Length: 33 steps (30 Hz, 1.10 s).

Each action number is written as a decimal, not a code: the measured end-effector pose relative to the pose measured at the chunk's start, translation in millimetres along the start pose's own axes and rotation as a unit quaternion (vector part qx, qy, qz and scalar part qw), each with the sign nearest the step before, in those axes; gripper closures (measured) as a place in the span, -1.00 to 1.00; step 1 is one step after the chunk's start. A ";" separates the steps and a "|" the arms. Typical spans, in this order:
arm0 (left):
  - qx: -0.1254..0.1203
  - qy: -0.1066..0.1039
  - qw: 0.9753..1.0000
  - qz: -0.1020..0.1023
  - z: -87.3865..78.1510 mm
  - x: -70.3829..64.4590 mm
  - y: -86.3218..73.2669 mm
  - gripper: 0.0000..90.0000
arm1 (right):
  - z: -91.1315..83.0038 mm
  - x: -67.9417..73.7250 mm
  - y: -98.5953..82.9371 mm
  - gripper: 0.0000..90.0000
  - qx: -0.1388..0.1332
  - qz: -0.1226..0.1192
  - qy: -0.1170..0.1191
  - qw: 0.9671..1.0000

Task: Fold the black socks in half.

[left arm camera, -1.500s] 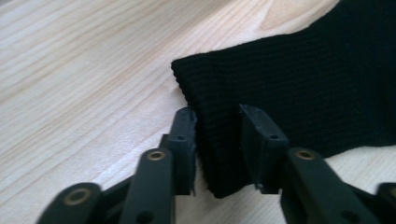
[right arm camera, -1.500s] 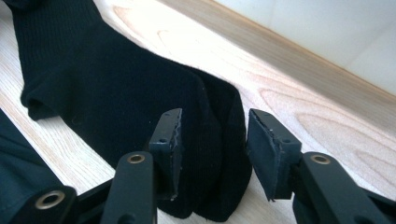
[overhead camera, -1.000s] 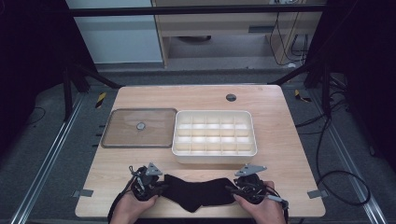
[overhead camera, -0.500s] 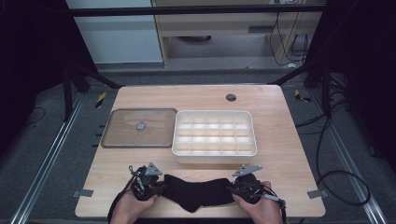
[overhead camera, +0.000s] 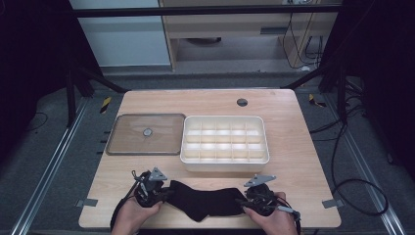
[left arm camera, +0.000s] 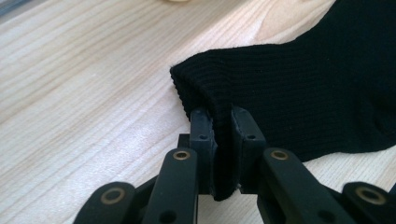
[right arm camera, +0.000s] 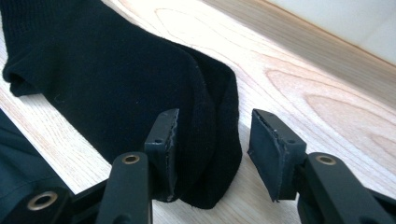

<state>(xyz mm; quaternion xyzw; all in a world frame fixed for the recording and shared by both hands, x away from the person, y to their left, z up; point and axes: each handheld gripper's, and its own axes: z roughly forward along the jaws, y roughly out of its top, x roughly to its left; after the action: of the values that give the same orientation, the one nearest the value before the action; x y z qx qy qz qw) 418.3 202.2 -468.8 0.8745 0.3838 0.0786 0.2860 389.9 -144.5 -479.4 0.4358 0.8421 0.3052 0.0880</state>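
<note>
A black sock (overhead camera: 205, 200) lies stretched left to right near the table's front edge. My left gripper (overhead camera: 165, 192) is at its left end. In the left gripper view its jaws (left arm camera: 226, 119) are shut on the ribbed cuff of the sock (left arm camera: 303, 84). My right gripper (overhead camera: 243, 200) is at the sock's right end. In the right gripper view it (right arm camera: 214, 122) stands open, its jaws on either side of the sock's rounded toe end (right arm camera: 116, 70), with a gap left at the right pad (right arm camera: 273, 149). A hand holds each gripper.
A white tray (overhead camera: 224, 164) divided into several compartments stands just behind the sock. To its left lies a flat brownish lid (overhead camera: 127, 142) with a small round knob (overhead camera: 147, 131). A dark round grommet (overhead camera: 242, 102) sits in the wooden tabletop (overhead camera: 293, 147) at the back.
My right gripper has edged slightly left at the sock's end. The left gripper and the sock stay where they were.
</note>
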 end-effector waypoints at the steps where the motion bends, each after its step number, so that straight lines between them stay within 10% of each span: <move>1: 0.000 0.001 1.000 0.001 -1.1 0.2 0.7 0.79 | 0.7 0.7 0.1 0.17 -0.001 0.002 0.002 1.000; 33: 0.003 0.012 1.000 0.009 -27.8 15.7 11.9 0.79 | 15.8 17.8 9.7 0.76 0.019 -0.026 0.023 0.999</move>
<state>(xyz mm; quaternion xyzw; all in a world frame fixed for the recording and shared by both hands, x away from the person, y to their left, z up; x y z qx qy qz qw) 426.6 219.3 -440.5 0.8780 0.3791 0.0901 0.2778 392.3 -119.4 -484.3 0.4087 0.8604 0.2967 0.0685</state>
